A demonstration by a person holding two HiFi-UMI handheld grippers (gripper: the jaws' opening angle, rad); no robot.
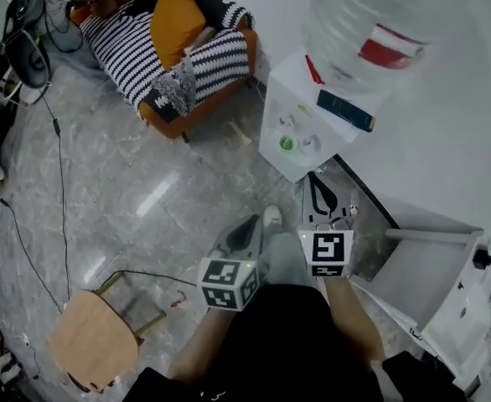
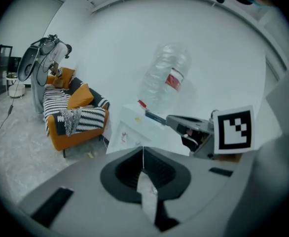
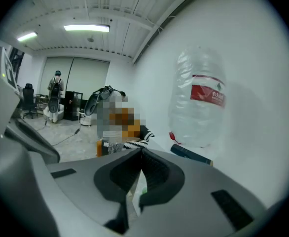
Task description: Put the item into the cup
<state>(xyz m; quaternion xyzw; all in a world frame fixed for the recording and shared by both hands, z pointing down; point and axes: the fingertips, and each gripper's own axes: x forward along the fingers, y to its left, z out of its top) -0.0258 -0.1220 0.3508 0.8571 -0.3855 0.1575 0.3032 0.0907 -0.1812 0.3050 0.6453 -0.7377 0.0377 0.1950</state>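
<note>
The water bottle (image 1: pixel 379 23) runs off the head view's top edge. Just below it, a small green thing (image 1: pixel 287 143) on the white dispenser (image 1: pixel 283 99) is too tiny to name. Far left of the bottle, the striped sofa (image 1: pixel 170 48) is clipped too. Well below the bottle, the person (image 1: pixel 271 342) holding the left hand-held gripper (image 1: pixel 247 227) is cut by the bottom edge.

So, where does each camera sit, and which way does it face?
Right gripper view: on the right tongs, facing the water bottle.
Left gripper view: on the left tongs, facing the sofa; right tongs show.
Head view: on the head, steeply down at the floor; forearms, both tongs.
Shared: all see the water bottle.
</note>
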